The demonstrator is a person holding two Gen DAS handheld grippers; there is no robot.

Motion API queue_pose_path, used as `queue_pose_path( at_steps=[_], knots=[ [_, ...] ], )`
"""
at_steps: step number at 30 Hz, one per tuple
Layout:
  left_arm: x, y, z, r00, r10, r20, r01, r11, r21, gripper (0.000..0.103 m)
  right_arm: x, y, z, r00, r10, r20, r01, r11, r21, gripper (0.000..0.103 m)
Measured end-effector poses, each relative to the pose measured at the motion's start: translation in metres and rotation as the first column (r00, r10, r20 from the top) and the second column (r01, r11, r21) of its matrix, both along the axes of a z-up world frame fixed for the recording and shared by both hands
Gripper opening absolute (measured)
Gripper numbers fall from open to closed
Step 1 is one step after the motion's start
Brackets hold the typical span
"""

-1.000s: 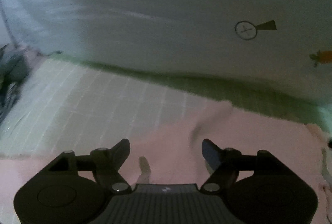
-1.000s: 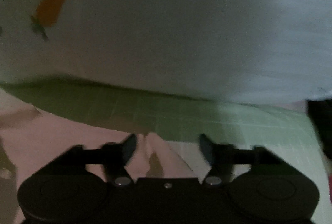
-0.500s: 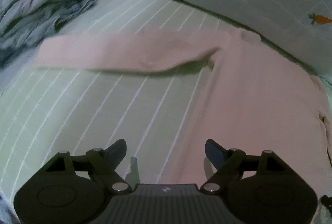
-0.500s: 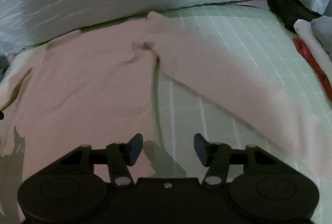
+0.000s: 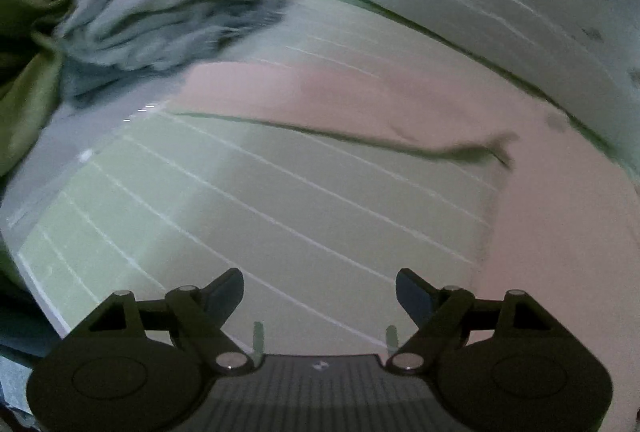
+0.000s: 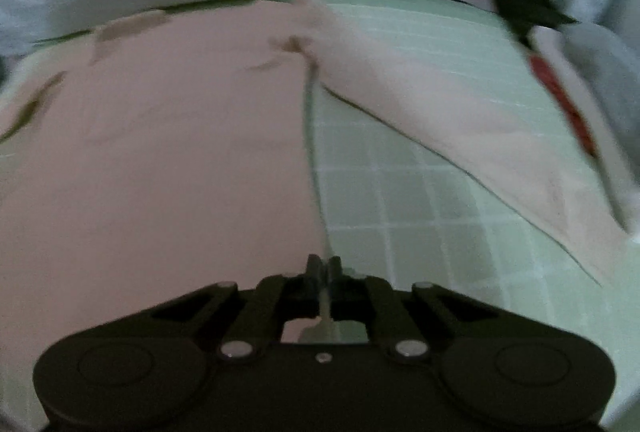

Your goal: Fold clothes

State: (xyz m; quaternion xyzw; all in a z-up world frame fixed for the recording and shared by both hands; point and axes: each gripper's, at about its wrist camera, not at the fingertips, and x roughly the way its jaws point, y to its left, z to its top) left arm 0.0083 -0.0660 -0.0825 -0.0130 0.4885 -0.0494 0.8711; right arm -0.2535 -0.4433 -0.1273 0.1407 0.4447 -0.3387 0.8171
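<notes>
Pale green bedding [image 6: 420, 200] with a white grid carries everything, dim and a little blurred. Right hand-held gripper [image 6: 323, 268] is closing, its fingers nearly together at the side edge of the pink long-sleeved top [image 6: 160, 152]; whether they pinch the cloth I cannot tell. From there 1 sleeve runs out toward 2 o'clock. Left hand-held gripper [image 5: 319, 292] stands wide apart over bare sheet, nothing between its fingers; the top's body lies at 3 o'clock, its other sleeve across 12 o'clock. Crumpled grey clothes [image 5: 168, 20] sit at 10 o'clock.

text: none legible | labels: none | signs: none
</notes>
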Motion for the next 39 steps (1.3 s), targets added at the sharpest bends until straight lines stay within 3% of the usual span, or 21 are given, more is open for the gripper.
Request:
queue_pose_path(
  at_steps=[2, 4, 6, 9, 12, 16, 21, 25, 28, 30, 31, 32, 39],
  knots=[
    [0.019, 0.024, -0.001, 1.0, 0.026, 0.001, -0.026, 1.0, -0.013, 0.084, 0.008, 0.012, 0.002, 0.999, -0.043, -0.006, 0.042, 0.999, -0.019, 0.024],
    [0.039, 0.043, -0.002, 0.999, 0.038, 0.002, -0.038, 0.999, -0.017, 0.084, 0.021, 0.031, 0.005, 0.997, -0.077, -0.001, 0.077, 0.995, -0.058, 0.065],
    [0.061, 0.061, -0.003, 0.999, 0.04, 0.005, -0.04, 0.999, -0.022, 0.084, 0.036, 0.051, 0.007, 0.996, -0.09, -0.004, 0.089, 0.991, -0.096, 0.073],
    [0.091, 0.08, -0.005, 1.0, 0.03, 0.007, -0.029, 0.999, -0.034, 0.084, 0.061, 0.079, 0.009, 0.995, -0.099, -0.01, 0.097, 0.987, -0.126, 0.075],
    [0.118, 0.09, -0.008, 1.0, 0.011, 0.008, -0.011, 0.999, -0.043, 0.084, 0.089, 0.105, 0.008, 0.996, -0.094, -0.003, 0.094, 0.991, -0.092, 0.075],
    [0.155, 0.092, -0.015, 0.999, -0.014, 0.029, 0.016, 0.999, -0.037, 0.084, 0.12, 0.137, 0.008, 0.998, -0.035, -0.061, 0.028, 0.992, -0.125, 0.075],
    [0.193, 0.095, -0.031, 1.0, -0.016, 0.011, 0.017, 0.999, -0.046, 0.081, 0.143, 0.147, 0.011, 0.992, -0.043, -0.118, 0.025, 0.988, -0.152, 0.075],
    [0.202, 0.094, -0.036, 0.999, -0.034, 0.016, 0.035, 0.998, -0.061, 0.062, 0.153, 0.151, 0.014, 0.987, -0.057, -0.151, 0.034, 0.988, -0.152, 0.075],
    [0.199, 0.088, -0.039, 0.998, -0.062, 0.029, 0.063, 0.998, -0.019, 0.05, 0.16, 0.15, 0.015, 0.985, -0.057, -0.166, 0.031, 0.988, -0.151, 0.075],
    [0.196, 0.089, -0.039, 0.997, -0.062, 0.034, 0.063, 0.998, -0.017, 0.033, 0.161, 0.15, 0.014, 0.985, -0.056, -0.165, 0.033, 0.989, -0.142, 0.075],
    [0.195, 0.089, -0.039, 0.997, -0.063, 0.036, 0.063, 0.998, -0.016, 0.014, 0.162, 0.15, 0.013, 0.985, -0.056, -0.164, 0.034, 0.99, -0.138, 0.075],
    [0.194, 0.089, -0.039, 0.997, -0.063, 0.039, 0.063, 0.998, -0.015, 0.008, 0.163, 0.152, 0.013, 0.985, -0.055, -0.162, 0.033, 0.99, -0.134, 0.075],
    [0.166, 0.096, -0.038, 0.996, -0.074, 0.042, 0.074, 0.997, 0.004, 0.006, 0.16, 0.158, 0.013, 0.99, -0.024, -0.137, 0.007, 0.992, -0.125, 0.075]
  ],
)
